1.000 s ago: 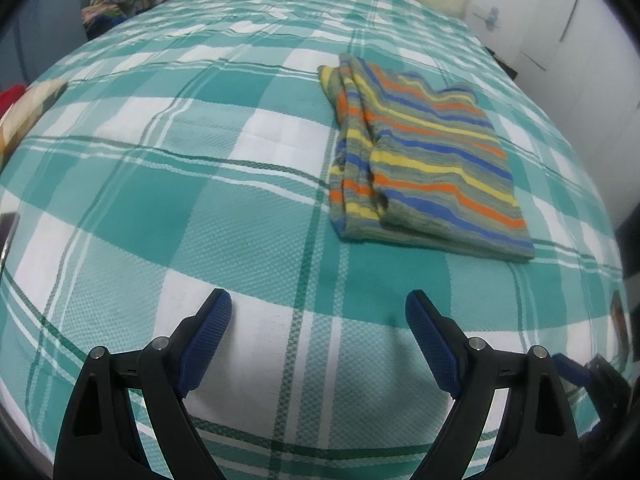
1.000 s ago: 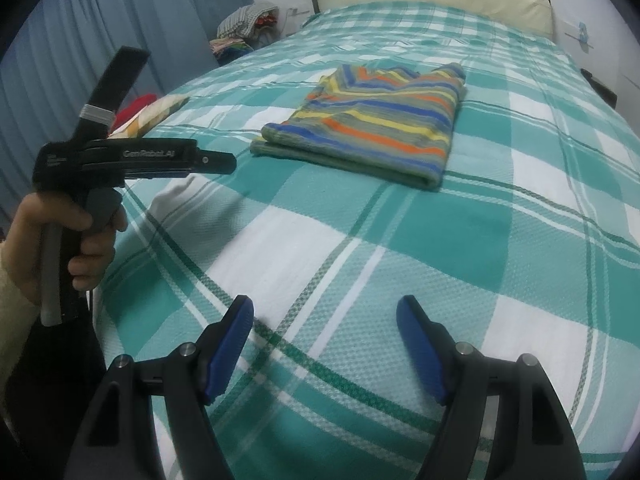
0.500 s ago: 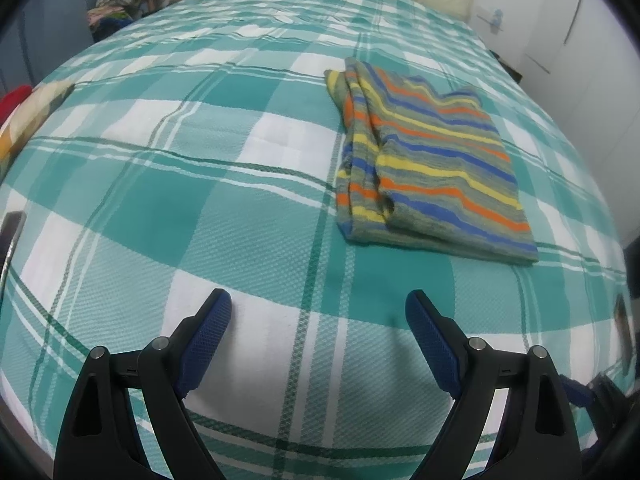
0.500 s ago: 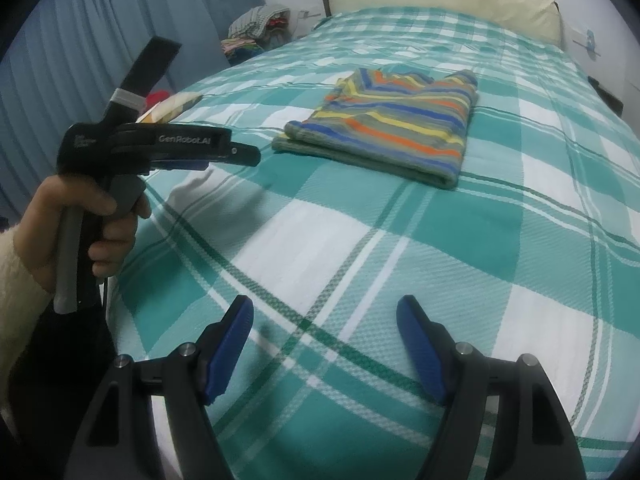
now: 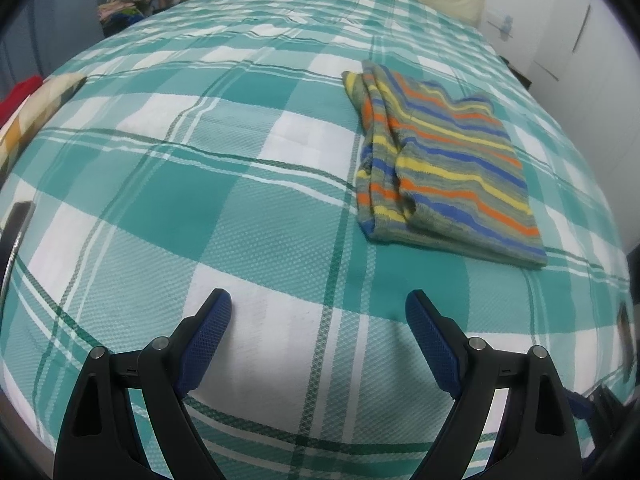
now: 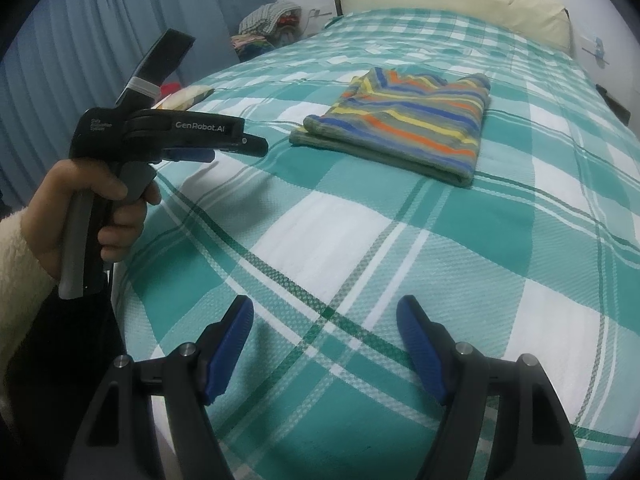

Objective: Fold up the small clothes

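A small striped garment [image 5: 444,164], grey with orange, yellow and blue stripes, lies folded into a flat rectangle on the teal-and-white checked bedspread [image 5: 224,208]. It also shows in the right wrist view [image 6: 404,128]. My left gripper [image 5: 318,316] is open and empty, over the bed's near part, well short of the garment. My right gripper [image 6: 325,320] is open and empty, over the near bed corner. The left gripper also shows from the side in the right wrist view [image 6: 256,146], held in a hand.
A cream pillow [image 6: 456,4] lies at the head of the bed. A pile of clothes [image 6: 268,26] sits beside the bed at the far left, by blue curtains [image 6: 80,48]. A patterned cloth [image 5: 32,112] lies at the bed's left edge. White wall on the right.
Both grippers have drawn back and shifted slightly; the garment sits a little farther right in the left view. The garment has not moved on the bed. Both stay open.
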